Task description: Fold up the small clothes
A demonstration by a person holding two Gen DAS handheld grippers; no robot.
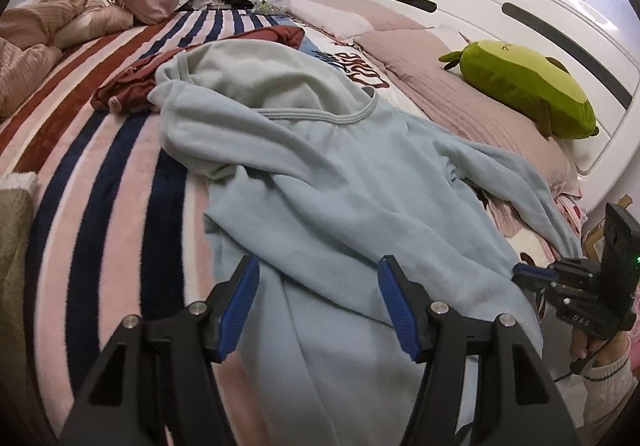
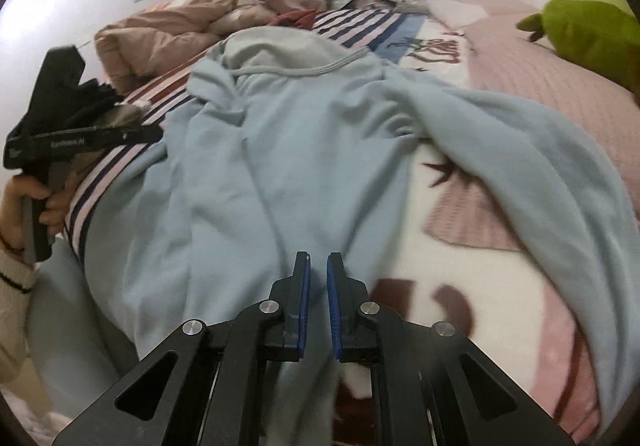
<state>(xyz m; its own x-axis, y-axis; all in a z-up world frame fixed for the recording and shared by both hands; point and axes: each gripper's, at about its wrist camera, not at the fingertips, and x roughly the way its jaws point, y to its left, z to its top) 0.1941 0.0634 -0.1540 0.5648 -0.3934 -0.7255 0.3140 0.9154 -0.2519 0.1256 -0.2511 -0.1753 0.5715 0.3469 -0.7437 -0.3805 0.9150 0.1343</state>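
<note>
A light-blue sweatshirt point(image 1: 320, 174) sprawls on the bed point(image 1: 100, 174); beyond it a maroon garment point(image 1: 132, 86) (crumpled). Left gripper point(image 1: 316, 300) gapes above its hem; right gripper point(image 2: 318, 300) pinches the hem.

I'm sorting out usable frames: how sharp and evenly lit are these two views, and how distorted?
Left wrist view: strong fisheye bend with dark corners; the light blue top is fairly sharp, the left gripper crisp; soft, even light. Right wrist view: same bend; the cloth near the right gripper is smeared, the blanket print blurred; the wall at left glares white.
</note>
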